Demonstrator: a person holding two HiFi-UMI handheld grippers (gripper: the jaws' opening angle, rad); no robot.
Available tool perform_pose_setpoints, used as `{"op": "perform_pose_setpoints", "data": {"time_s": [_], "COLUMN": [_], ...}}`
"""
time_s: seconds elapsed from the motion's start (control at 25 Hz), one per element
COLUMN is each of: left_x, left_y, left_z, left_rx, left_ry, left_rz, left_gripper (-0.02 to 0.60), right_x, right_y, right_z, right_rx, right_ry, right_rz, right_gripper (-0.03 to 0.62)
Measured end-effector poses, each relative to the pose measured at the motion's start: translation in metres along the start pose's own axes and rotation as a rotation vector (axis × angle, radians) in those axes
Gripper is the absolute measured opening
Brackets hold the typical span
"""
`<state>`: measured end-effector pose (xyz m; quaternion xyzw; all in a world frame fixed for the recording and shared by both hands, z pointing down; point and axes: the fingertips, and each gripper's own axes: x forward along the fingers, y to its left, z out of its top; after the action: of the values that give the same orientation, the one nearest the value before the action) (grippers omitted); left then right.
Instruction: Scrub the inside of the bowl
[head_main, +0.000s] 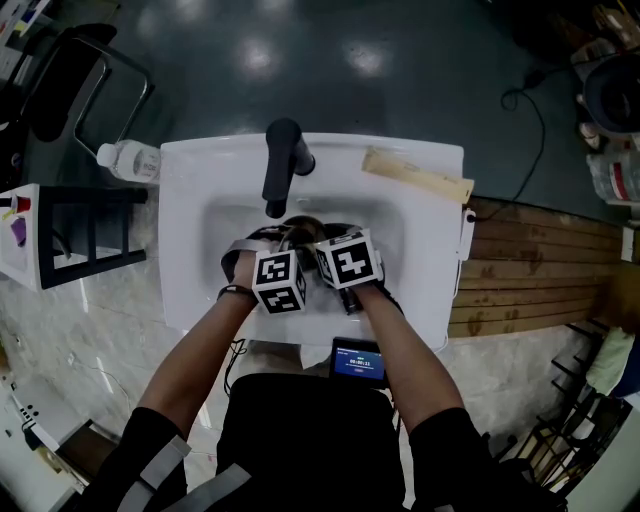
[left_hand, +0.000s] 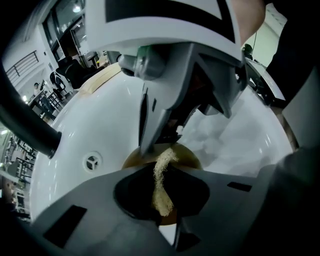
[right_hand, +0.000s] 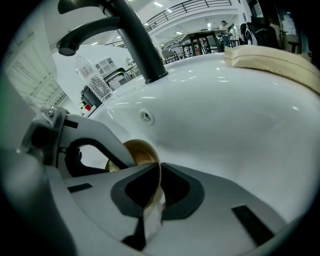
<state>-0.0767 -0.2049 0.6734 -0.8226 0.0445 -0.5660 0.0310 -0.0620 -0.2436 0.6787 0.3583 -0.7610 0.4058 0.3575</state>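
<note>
In the sink (head_main: 425, 245): right tool (right_hand: 158, 172) clamps the bowl (right_hand: 140, 152) by its rim, likely bracing it. Left tool (left_hand: 165, 170), closed on a fibre scrubber (left_hand: 162, 192), reaches inside the bowl to scrub.

Workshop-like hall: freestanding sink (head_main: 200, 160), wooden pallet (head_main: 530, 280), glossy floor (head_main: 400, 80)

Bowl (right_hand: 137, 152) in sink (head_main: 428, 290); tap (head_main: 283, 160) behind; bottle (head_main: 130, 160) seemingly left
</note>
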Motion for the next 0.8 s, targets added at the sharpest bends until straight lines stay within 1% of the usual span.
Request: {"op": "perform_pose_setpoints", "data": {"time_s": [0.2,0.4,0.52,0.8], "left_x": [0.003,0.001,-0.003,-0.013], "left_y": [0.014,0.032,0.038,0.035], "left_z": [-0.008,-0.019,-0.021,-0.033], "left_rx": [-0.003,-0.070,-0.073,-0.078], "left_ry": [0.032,0.051,0.054,0.075], "left_rz": [0.049,0.104,0.113,0.123], "left_gripper": [0.029,0.029,0.029,0.029], "right_x": [0.000,0.000,-0.001,-0.001], "right_y": [0.002,0.002,0.000,-0.001], "right_z": [0.001,-0.002,-0.003,-0.002], "right_rx": [-0.019,-0.029,-0.026,-0.022], "right_ry": [-0.002,0.007,0.014,0.017], "right_rz": [-0.002,-0.011,-0.018,-0.018], "right_gripper": [0.023,0.023,0.023,0.023]}}
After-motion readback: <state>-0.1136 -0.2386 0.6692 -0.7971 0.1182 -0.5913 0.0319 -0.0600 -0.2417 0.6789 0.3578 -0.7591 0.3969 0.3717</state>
